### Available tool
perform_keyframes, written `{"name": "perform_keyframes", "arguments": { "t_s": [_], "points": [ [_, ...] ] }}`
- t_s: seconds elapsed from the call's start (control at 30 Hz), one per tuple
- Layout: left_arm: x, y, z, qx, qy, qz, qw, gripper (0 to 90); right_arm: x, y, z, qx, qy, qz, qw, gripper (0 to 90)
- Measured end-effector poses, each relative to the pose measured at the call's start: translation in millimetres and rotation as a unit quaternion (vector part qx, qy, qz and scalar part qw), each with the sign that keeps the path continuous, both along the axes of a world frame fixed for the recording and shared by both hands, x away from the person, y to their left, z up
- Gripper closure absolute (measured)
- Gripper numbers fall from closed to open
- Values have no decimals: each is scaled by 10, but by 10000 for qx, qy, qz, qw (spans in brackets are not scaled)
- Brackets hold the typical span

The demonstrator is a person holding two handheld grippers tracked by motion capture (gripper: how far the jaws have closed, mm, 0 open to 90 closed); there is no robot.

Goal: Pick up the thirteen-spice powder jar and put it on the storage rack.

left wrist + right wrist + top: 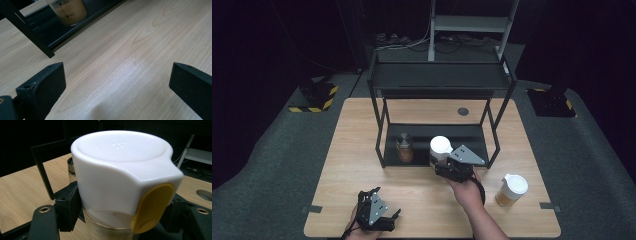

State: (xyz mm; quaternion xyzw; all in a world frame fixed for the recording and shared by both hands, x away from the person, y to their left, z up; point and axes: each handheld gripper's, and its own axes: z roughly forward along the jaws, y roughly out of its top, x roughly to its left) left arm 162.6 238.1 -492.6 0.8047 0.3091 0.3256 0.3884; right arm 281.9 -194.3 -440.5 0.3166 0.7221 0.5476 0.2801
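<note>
White-lidded jar clamped in right gripper by rack; left gripper wide open, empty.

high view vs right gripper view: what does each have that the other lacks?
High view alone: the left gripper, open above bare table, and a second white-lidded jar at the table's right. Right gripper view alone: the yellow flap on the lid of the held jar, and the fingers pressed on its sides. Shared: that jar, the black rack, and the small jar on its lower shelf.
</note>
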Motion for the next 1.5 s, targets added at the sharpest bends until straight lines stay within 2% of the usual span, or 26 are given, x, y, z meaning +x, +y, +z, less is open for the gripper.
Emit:
{"name": "perform_keyframes", "arguments": {
  "t_s": [0.9, 1.5],
  "points": [
    [-12, 32, -17, -76, -43, -47, 10000, 12, 331, 335, -48, -37, 70, -202, 9998, 300],
    [-15, 47, -20, -95, -59, -64, 9999, 12, 482, 486, -105, -128, 162, -280, 9994, 300]
  ]
}}
